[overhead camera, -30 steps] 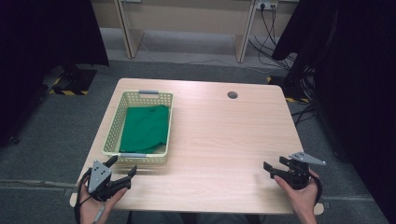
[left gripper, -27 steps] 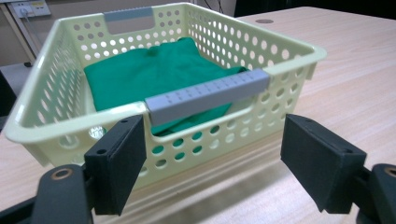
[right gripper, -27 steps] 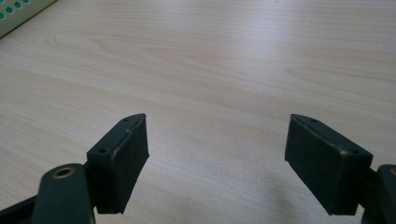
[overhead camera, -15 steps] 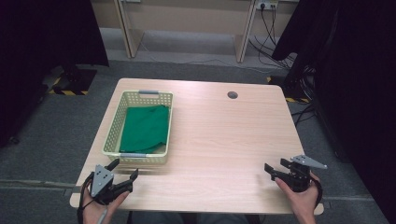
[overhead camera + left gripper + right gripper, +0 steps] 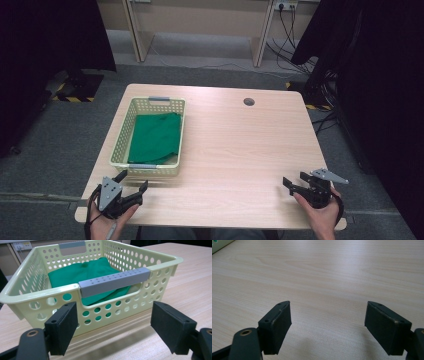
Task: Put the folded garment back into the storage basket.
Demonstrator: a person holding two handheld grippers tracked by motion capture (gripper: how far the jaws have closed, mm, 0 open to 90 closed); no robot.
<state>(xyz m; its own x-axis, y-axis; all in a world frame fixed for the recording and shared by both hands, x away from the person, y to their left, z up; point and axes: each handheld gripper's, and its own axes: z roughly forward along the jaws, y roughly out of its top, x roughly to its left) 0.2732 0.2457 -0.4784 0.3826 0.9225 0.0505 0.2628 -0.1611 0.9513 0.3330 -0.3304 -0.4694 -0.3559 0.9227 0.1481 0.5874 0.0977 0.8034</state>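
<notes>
A pale yellow perforated basket stands on the left half of the wooden table and holds a folded green cloth. My left gripper rests at the table's front left corner, just short of the basket's near wall, open with nothing between its jaws. The left gripper view puts the left gripper in front of the basket, facing its grey handle, with the cloth behind. My right gripper sits at the front right, open over bare wood, as the right gripper view confirms.
A round cable hole lies near the table's far edge. Beyond the table are grey carpet, white desk legs, trailing cables at the back right and black curtains on both sides.
</notes>
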